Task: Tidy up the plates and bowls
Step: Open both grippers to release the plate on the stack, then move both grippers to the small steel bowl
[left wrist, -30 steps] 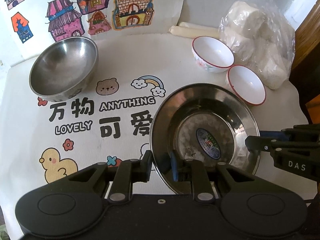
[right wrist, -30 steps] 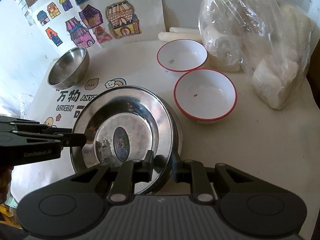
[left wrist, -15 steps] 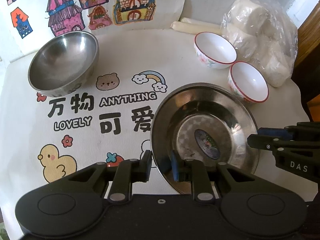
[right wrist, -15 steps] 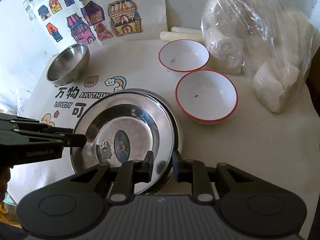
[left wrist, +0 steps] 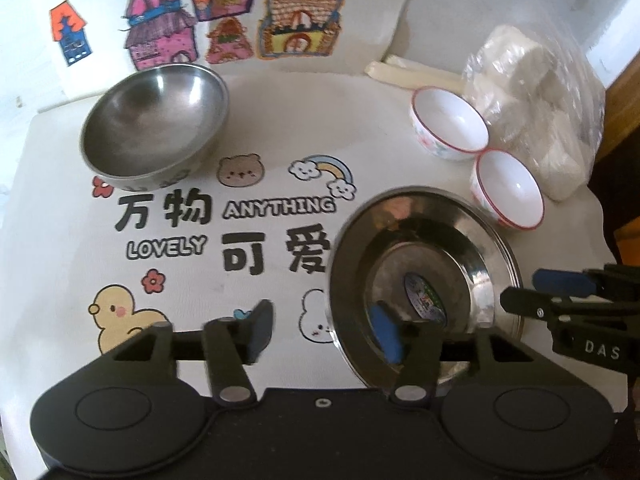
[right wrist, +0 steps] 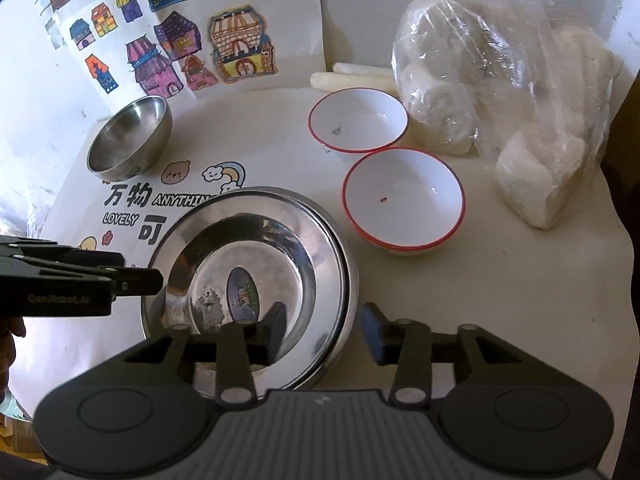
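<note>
- Nearest the lenses, the left hand-held gripper (left wrist: 322, 330) straddles the near-left rim of the steel plates (left wrist: 424, 280), its jaws opening with the rim between them, pads clear of the metal.
- Opposite, the right hand-held gripper (right wrist: 324, 330) brackets the stack's other rim, jaws likewise opening and no pad pressing, a two-sided hold seemingly given up because the top plate now rests nested on the one beneath.
- Beneath them, the stack sits on the cartoon-printed desk (left wrist: 60, 240), beside the rainbow print, apparently its resting place.
- Just beyond, two red-rimmed white bowls (right wrist: 404, 200) stand side by side, rims near or touching, unstacked; judged from this, nesting them is the likely next job.
- Farther left, a steel bowl (left wrist: 154, 124) sits alone, well apart from the plates.
- At the back, a clear bag (right wrist: 500, 100) of white lumps crowds the bowls, a snag risk for any reach there.
- Behind it all, house drawings (left wrist: 224, 16) hang on the wall.
</note>
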A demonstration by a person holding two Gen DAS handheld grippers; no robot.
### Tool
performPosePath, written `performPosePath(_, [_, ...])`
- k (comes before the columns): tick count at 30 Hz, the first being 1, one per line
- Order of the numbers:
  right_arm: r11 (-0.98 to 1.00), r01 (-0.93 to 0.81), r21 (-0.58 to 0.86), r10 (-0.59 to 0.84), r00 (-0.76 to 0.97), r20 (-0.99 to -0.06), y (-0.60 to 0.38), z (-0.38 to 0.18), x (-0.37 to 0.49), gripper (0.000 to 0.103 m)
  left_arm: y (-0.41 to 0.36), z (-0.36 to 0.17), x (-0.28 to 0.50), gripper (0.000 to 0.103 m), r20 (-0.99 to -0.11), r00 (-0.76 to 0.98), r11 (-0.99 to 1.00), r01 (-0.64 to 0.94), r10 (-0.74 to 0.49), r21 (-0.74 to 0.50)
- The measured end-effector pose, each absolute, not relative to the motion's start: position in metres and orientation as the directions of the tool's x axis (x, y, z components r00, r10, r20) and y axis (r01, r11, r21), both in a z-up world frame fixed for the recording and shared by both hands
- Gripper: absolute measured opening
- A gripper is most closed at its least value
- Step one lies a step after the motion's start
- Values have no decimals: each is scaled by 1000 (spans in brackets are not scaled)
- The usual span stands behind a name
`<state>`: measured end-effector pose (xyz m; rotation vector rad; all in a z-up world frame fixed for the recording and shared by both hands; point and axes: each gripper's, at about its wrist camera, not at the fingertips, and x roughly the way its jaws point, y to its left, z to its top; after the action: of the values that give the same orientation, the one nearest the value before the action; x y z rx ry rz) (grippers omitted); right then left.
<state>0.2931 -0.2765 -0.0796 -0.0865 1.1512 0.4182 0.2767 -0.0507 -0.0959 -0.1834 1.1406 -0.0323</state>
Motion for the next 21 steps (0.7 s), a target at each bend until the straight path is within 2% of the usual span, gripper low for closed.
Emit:
performPosePath(9, [924, -347, 164, 291, 356, -888, -272, -73, 289, 87, -18, -91, 262, 100, -896, 428, 962, -174, -119, -210])
performPosePath(13, [926, -338, 167, 294, 371, -881, -265, -70, 287, 99, 6, -89, 254, 102, -892, 439, 944, -236, -107, -229])
performPosePath(16, [928, -334, 167, 295, 383, -875, -257, -68, 286, 103, 27, -89, 247, 102, -883, 462, 935, -269, -85, -231])
performPosePath(21, [925, -341, 170, 306, 400, -864, -238, -67, 284, 103, 66, -86, 240, 102, -854, 520, 914, -334, -25, -230])
